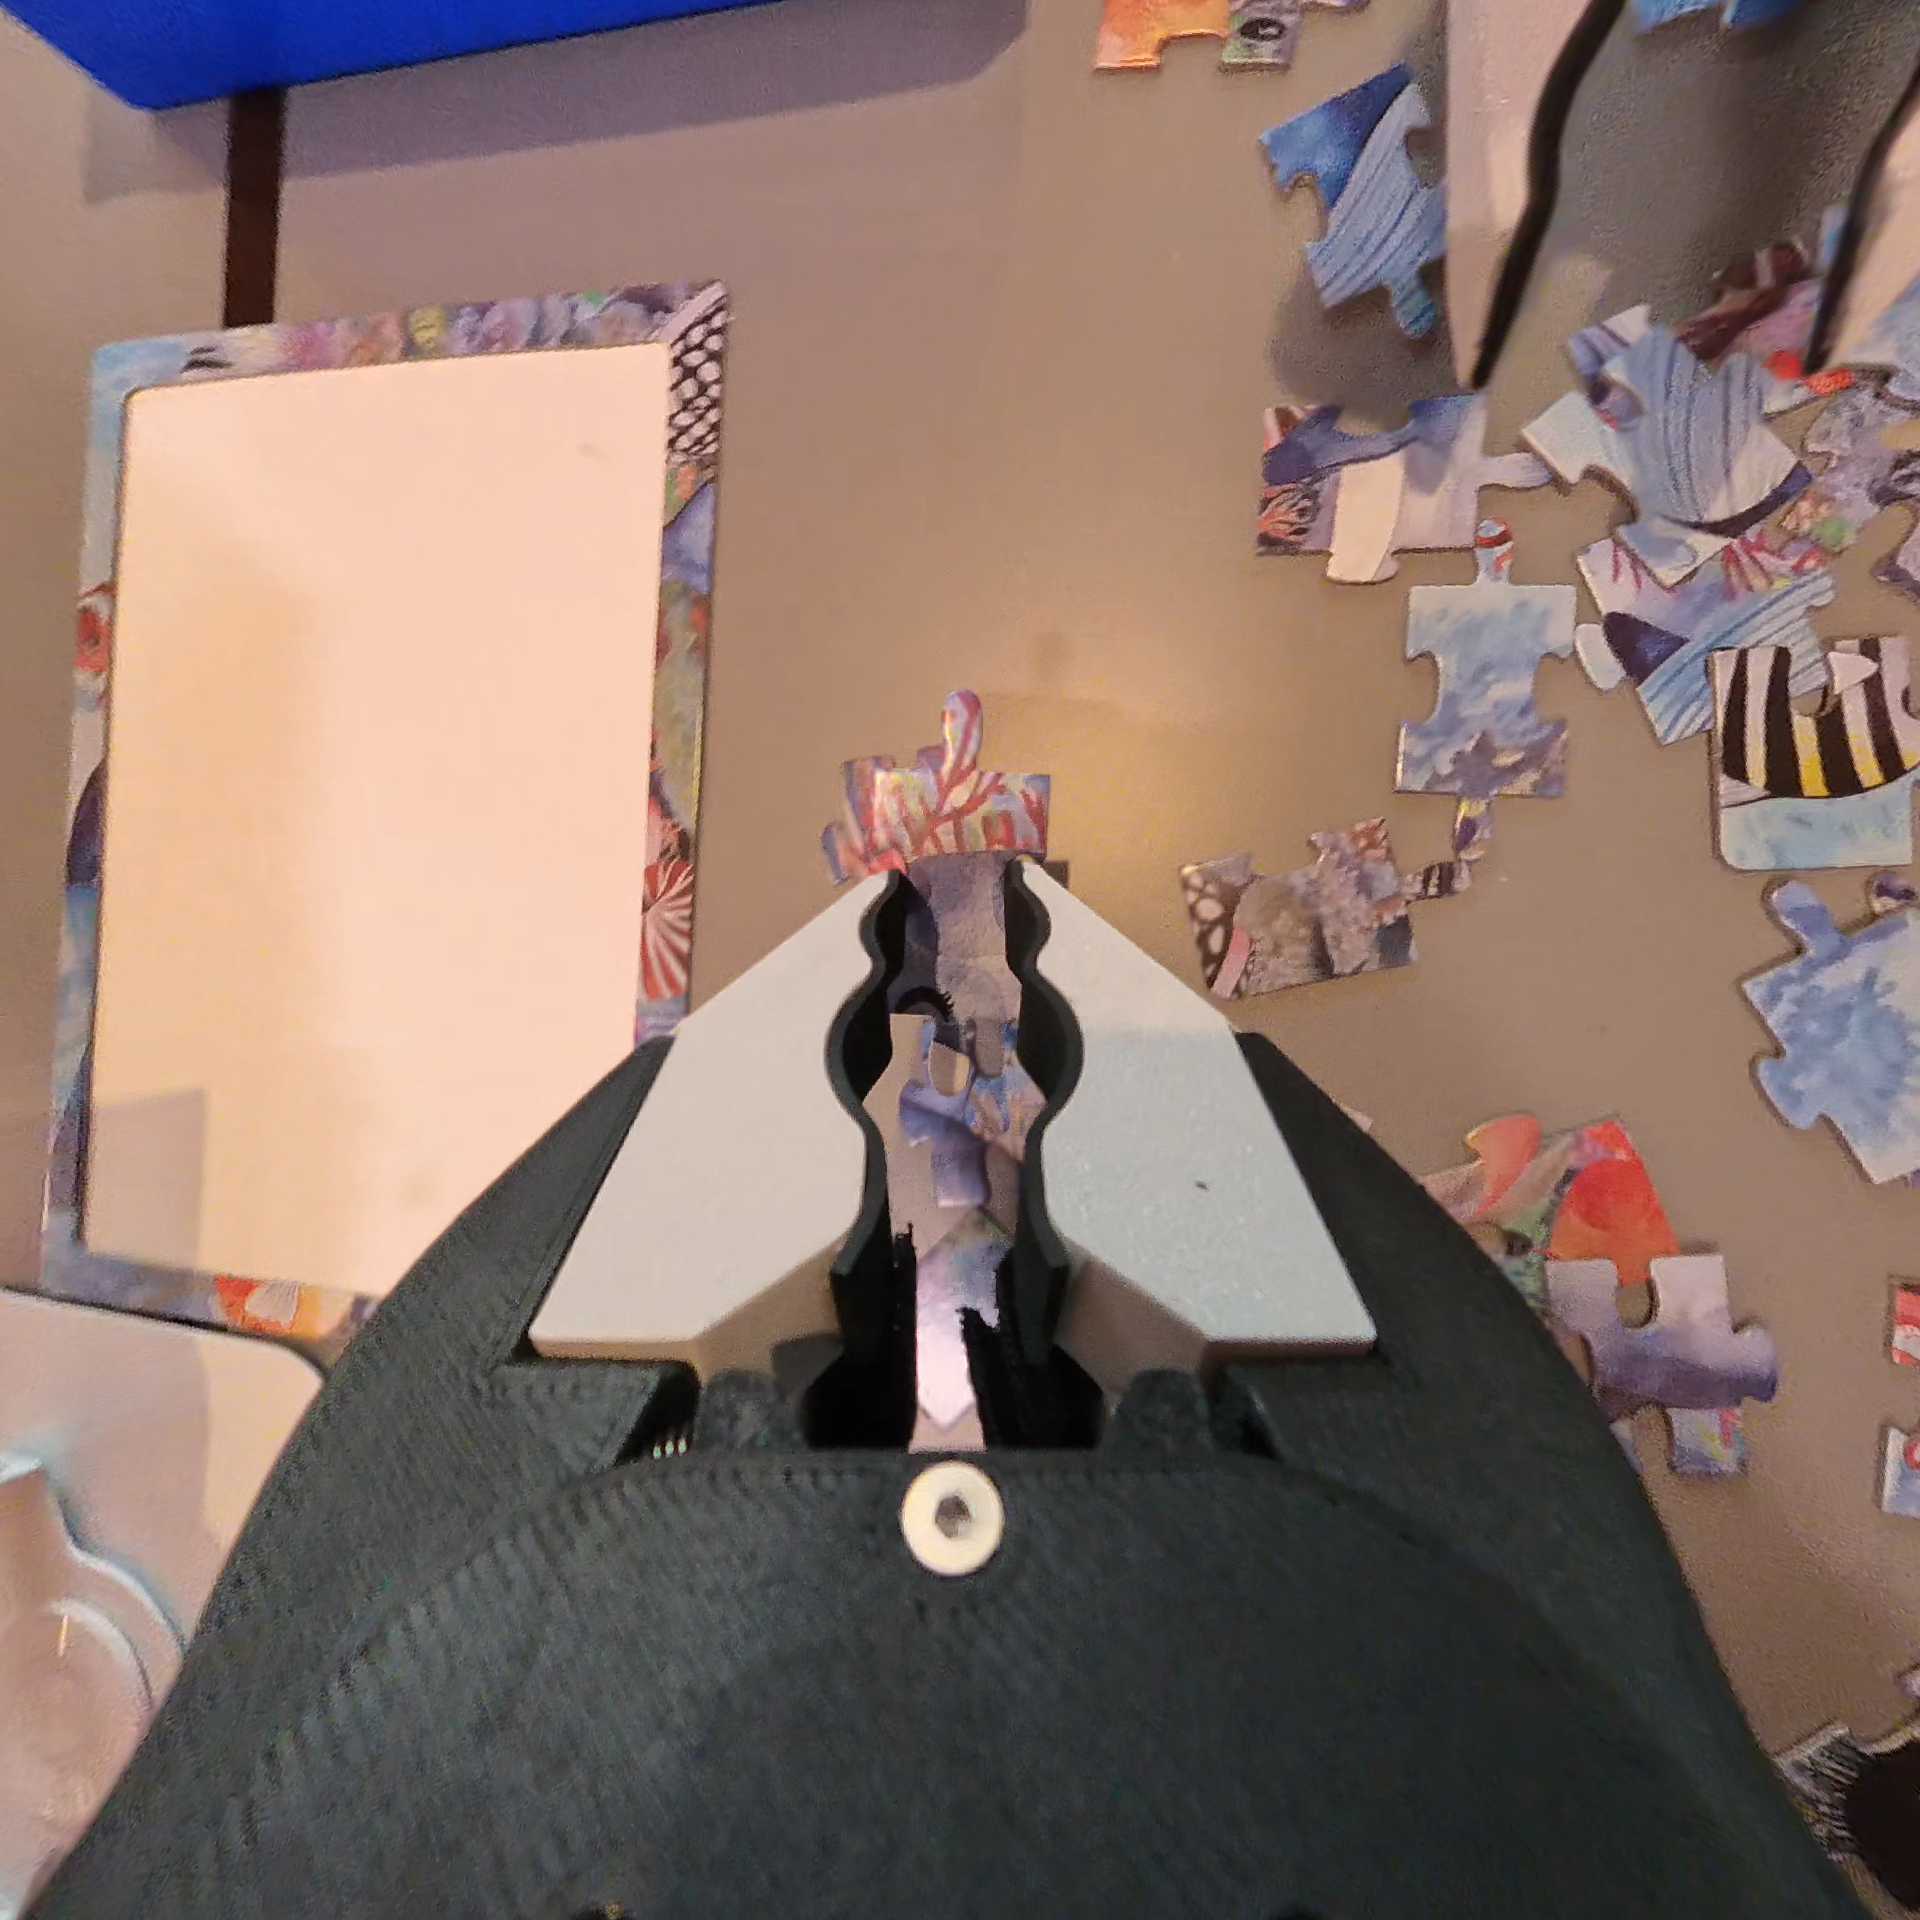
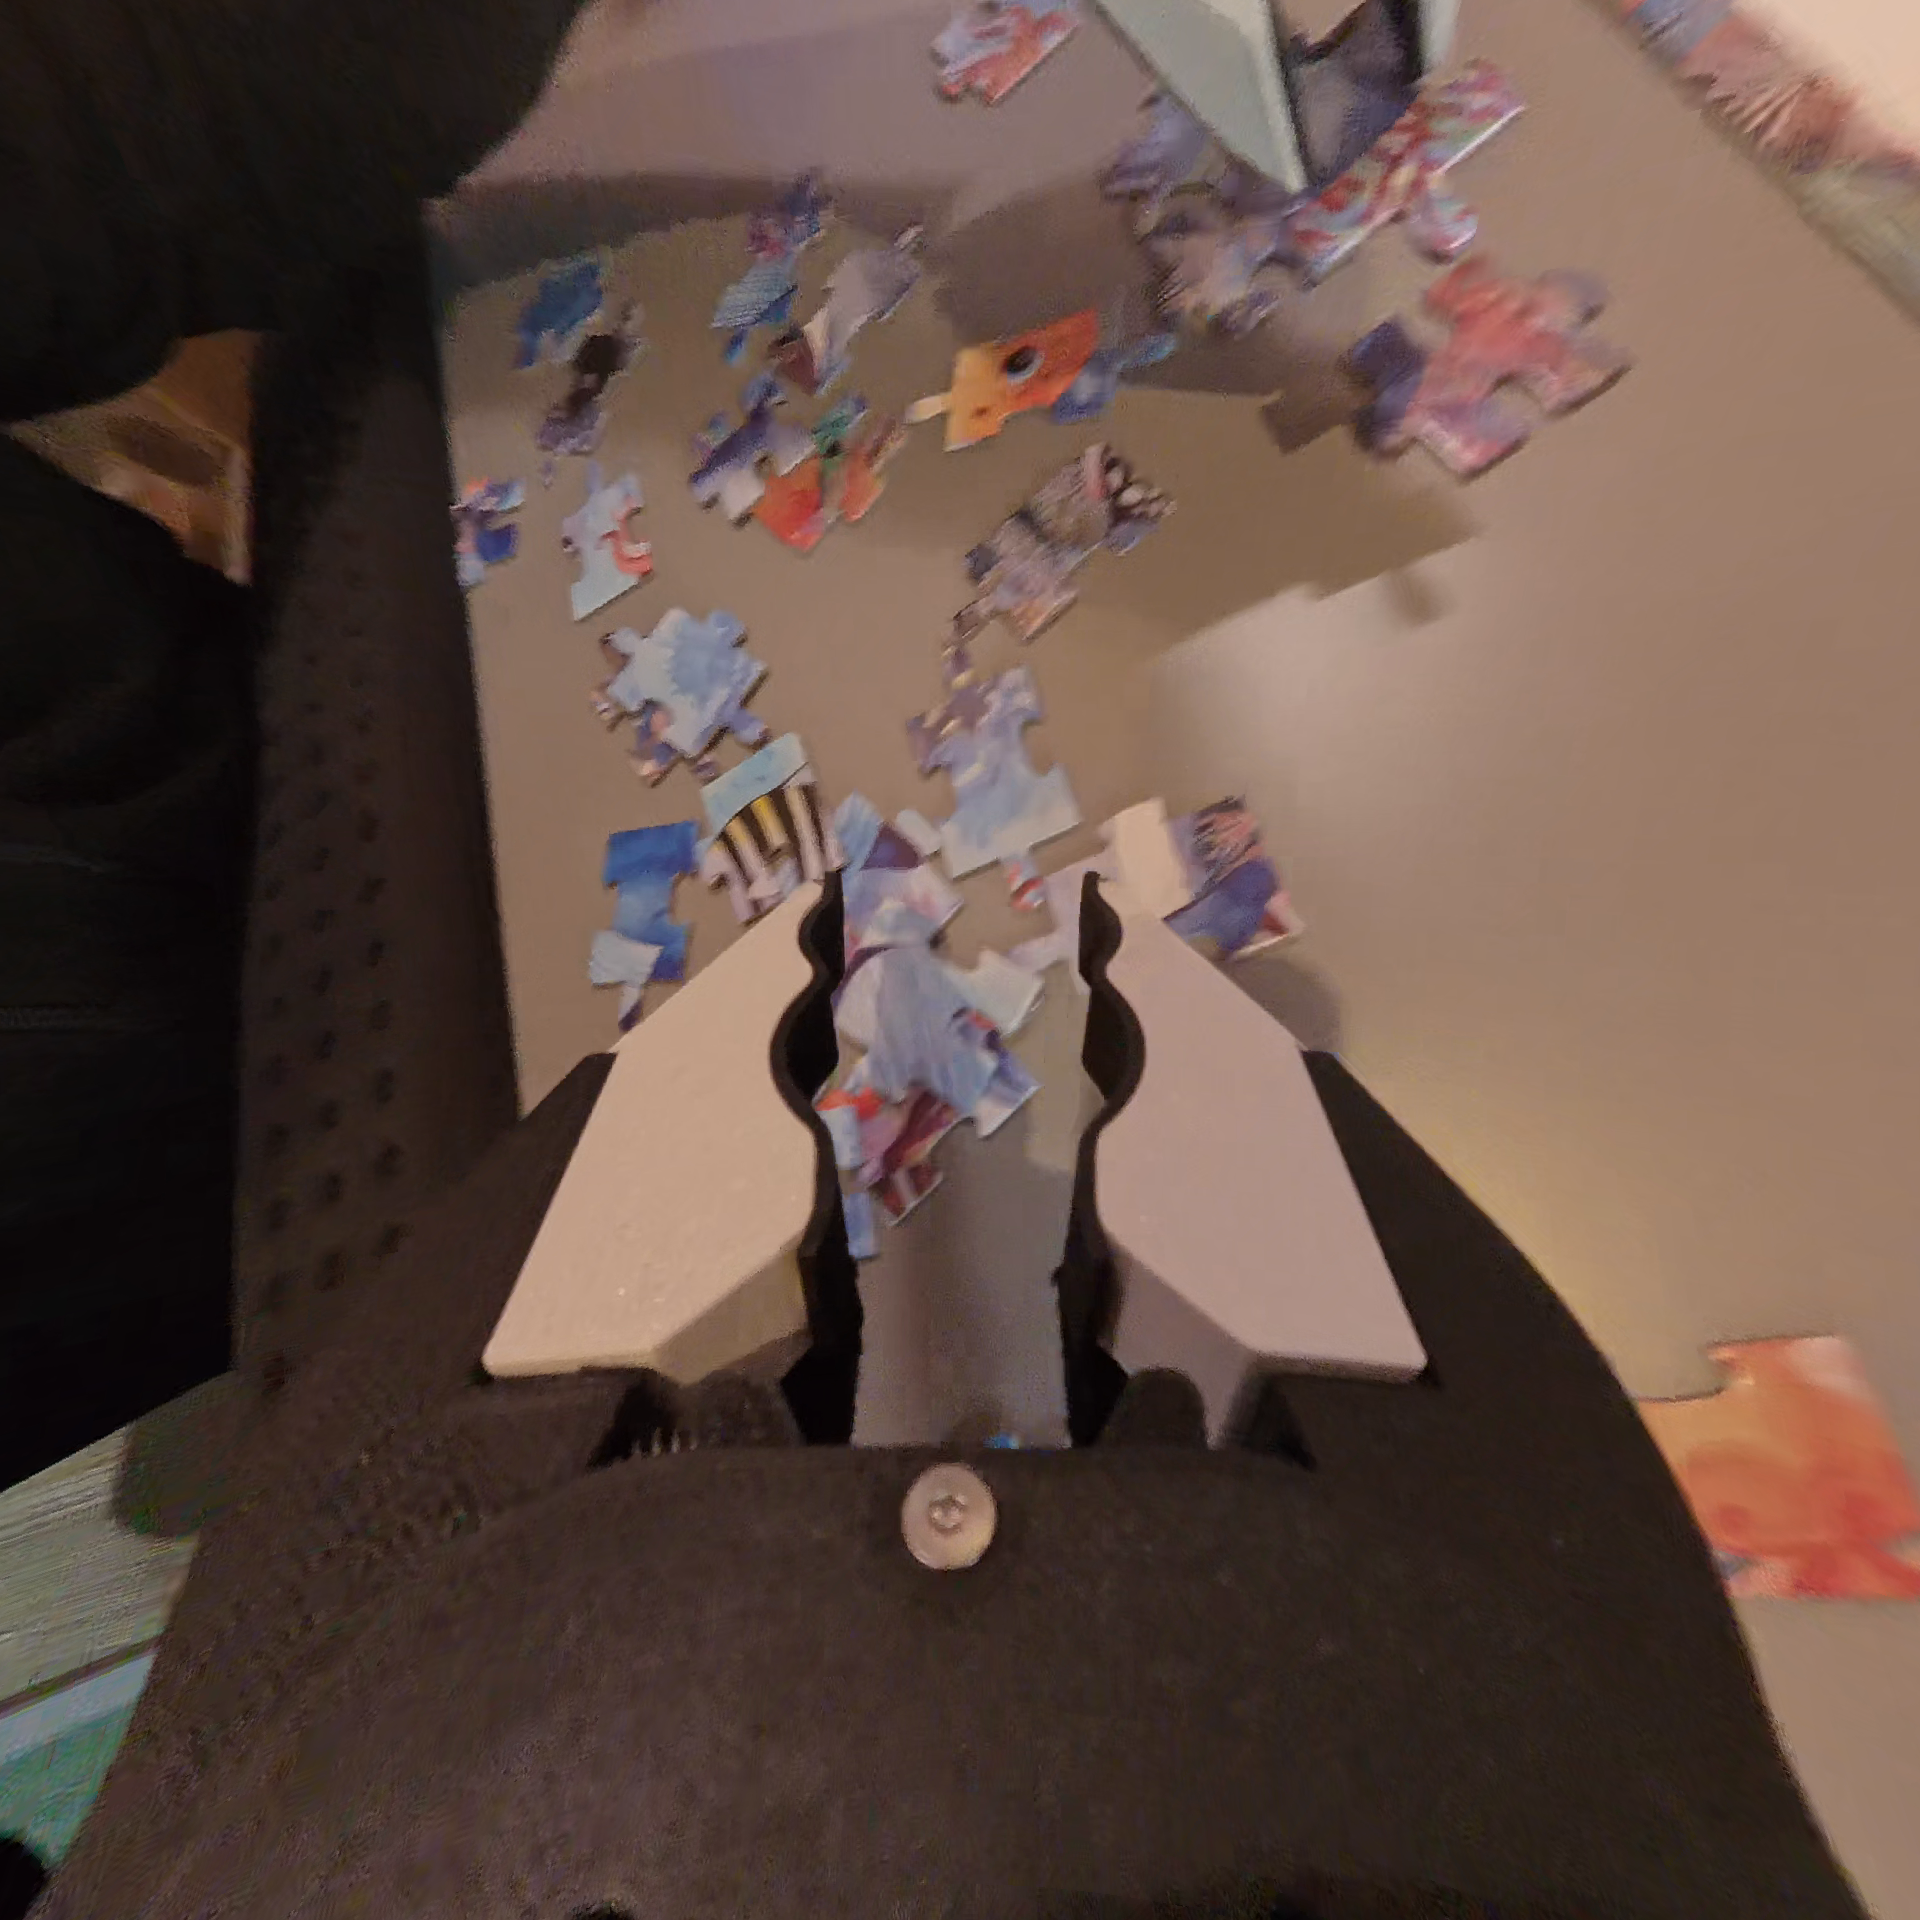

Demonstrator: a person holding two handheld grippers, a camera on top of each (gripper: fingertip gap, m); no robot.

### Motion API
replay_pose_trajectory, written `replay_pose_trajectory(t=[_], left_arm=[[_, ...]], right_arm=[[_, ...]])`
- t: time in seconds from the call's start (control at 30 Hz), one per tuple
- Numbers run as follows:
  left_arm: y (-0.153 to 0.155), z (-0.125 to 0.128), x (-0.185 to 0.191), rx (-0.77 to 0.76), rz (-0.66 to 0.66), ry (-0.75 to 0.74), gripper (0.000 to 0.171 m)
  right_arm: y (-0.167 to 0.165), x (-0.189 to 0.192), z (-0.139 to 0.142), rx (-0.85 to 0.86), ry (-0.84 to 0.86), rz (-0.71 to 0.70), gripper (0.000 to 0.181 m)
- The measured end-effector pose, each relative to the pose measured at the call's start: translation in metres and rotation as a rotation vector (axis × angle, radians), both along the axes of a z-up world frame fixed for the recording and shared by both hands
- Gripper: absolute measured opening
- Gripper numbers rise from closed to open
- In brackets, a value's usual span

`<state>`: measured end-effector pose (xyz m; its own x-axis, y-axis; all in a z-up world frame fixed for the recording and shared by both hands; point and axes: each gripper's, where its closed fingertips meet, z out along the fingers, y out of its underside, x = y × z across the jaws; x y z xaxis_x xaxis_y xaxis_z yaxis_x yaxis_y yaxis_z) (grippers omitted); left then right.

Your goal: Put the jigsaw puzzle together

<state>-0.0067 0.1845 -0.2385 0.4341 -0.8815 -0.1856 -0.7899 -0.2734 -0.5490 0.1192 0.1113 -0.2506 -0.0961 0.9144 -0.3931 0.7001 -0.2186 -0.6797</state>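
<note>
My left gripper [image 1: 961, 878] is shut on a puzzle piece [image 1: 940, 810] with red coral on blue, held above the tan table to the right of the empty puzzle frame [image 1: 686, 582]. The right wrist view shows this gripper [image 2: 1340, 114] far off at the top with the piece [image 2: 1392, 166] sticking out of it. My right gripper [image 2: 961, 883] is open and empty, hovering over a pile of blue loose pieces [image 2: 914, 1018]. It also shows in the left wrist view [image 1: 1642, 369], top right, jaws apart over the pile.
Several loose pieces [image 1: 1486, 686] lie scattered right of the frame. A blue object [image 1: 312, 42] is at the far left top, a white tray [image 1: 104, 1455] at the bottom left. A black perforated block [image 2: 343, 727] borders the table; an orange piece [image 2: 1808, 1475] lies near right. One gripper's finger ends stand about 15 cm off the other's. The blue object [image 1: 312, 42] sits 30 cm or so from the ends of my left fingers.
</note>
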Motion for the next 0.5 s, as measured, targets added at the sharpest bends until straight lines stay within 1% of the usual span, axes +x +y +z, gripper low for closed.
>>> replay_pose_trajectory(t=[0.07,0.13,0.23,0.4,0.5], left_arm=[[0.000,-0.001,-0.010,-0.004,0.022,-0.006,0.017],[-0.001,-0.011,-0.019,-0.020,0.033,0.037,0.017],[-0.001,-0.023,-0.026,-0.045,0.035,0.061,0.017],[0.000,-0.033,-0.029,-0.097,0.039,0.067,0.017],[0.000,-0.037,-0.030,-0.112,0.039,0.065,0.017]], right_arm=[[0.012,-0.014,0.006,0.068,-0.011,-0.001,0.043],[0.022,-0.027,0.011,0.132,-0.030,0.013,0.042],[0.048,-0.047,0.005,0.254,-0.096,0.008,0.041],[0.073,-0.082,-0.010,0.267,-0.104,0.000,0.042],[0.080,-0.102,-0.017,0.302,-0.099,0.040,0.048]])
